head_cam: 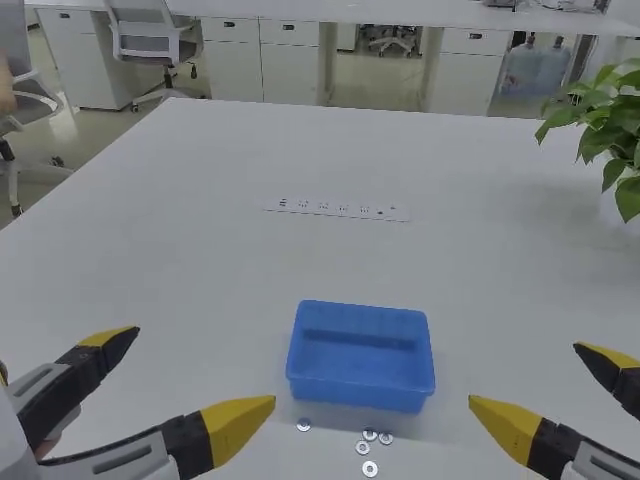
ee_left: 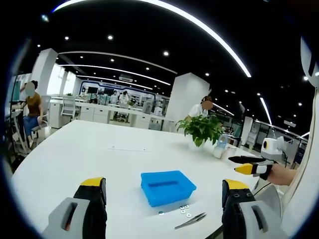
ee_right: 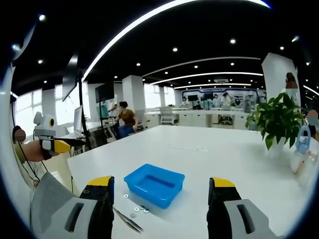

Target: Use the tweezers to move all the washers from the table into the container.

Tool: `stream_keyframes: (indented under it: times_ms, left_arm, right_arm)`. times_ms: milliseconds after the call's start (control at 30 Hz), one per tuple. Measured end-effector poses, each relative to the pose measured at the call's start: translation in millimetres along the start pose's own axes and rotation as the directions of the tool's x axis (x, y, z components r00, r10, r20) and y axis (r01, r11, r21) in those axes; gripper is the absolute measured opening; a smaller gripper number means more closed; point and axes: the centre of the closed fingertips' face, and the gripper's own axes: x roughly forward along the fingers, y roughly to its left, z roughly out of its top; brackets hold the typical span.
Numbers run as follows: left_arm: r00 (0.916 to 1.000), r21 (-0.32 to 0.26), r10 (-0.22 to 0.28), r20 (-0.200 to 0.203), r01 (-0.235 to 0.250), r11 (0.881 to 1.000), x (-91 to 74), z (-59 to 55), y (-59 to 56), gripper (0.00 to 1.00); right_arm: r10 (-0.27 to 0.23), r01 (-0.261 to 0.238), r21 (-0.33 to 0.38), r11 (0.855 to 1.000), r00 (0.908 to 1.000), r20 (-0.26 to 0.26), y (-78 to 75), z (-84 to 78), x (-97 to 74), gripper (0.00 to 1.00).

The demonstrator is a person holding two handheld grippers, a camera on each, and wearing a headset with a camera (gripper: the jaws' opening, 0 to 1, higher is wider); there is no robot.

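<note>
Left gripper (head_cam: pixel 197 370), right gripper (head_cam: pixel 528 375): jaws stood apart, empty. We judged washers (head_cam: pixel 370 445) beside blue container (head_cam: pixel 360 355) light, slippery; tweezers (ee_left: pixel 191 220) graspable mid-length.

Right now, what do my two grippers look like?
They match. The left gripper and right gripper each have two tapered black jaws ending in pointed yellow tips, mounted on light grey bodies with dark slots. I can't make out cables or markings.
</note>
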Motion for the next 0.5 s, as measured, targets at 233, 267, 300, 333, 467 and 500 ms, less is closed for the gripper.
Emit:
stream_keyframes:
  times_ms: [233, 267, 300, 333, 467, 500]
  left_arm:
    - [0.9999, -0.003, -0.005, 0.009, 0.005, 1.000, -0.9, 0.8, -2.6, 0.99]
    - [0.9999, -0.002, -0.006, 0.008, 0.006, 1.000, -0.9, 0.4, -3.0, 0.99]
    - [1.0000, 0.001, -0.007, 0.006, 0.007, 1.000, -1.1, -0.3, -3.4, 0.99]
    - [1.0000, 0.000, -0.008, 0.004, 0.008, 1.000, -1.3, -0.9, -3.9, 0.99]
    - [1.0000, -0.003, -0.008, 0.003, 0.008, 1.000, -2.5, -1.7, -3.1, 0.99]
    - [1.0000, -0.003, -0.007, 0.002, 0.007, 1.000, -3.0, -1.9, -2.7, 0.99]
  right_arm:
    - [-0.017, 0.017, 0.002, 1.000, 0.9999, 0.000, -3.9, -1.5, -7.2, 0.76]
    - [-0.020, 0.020, 0.004, 1.000, 0.9998, 0.001, -4.5, -1.3, -7.9, 0.76]
    - [-0.023, 0.023, 0.005, 1.000, 0.9997, 0.003, -5.0, -1.1, -8.3, 0.76]
    - [-0.024, 0.024, 0.006, 1.000, 0.9997, 0.003, -5.2, -1.2, -8.4, 0.76]
    - [-0.028, 0.028, 0.003, 1.000, 0.9996, 0.002, -4.8, -1.1, -8.5, 0.76]
    - [-0.027, 0.027, 0.004, 1.000, 0.9996, 0.002, -4.4, -1.3, -8.3, 0.76]
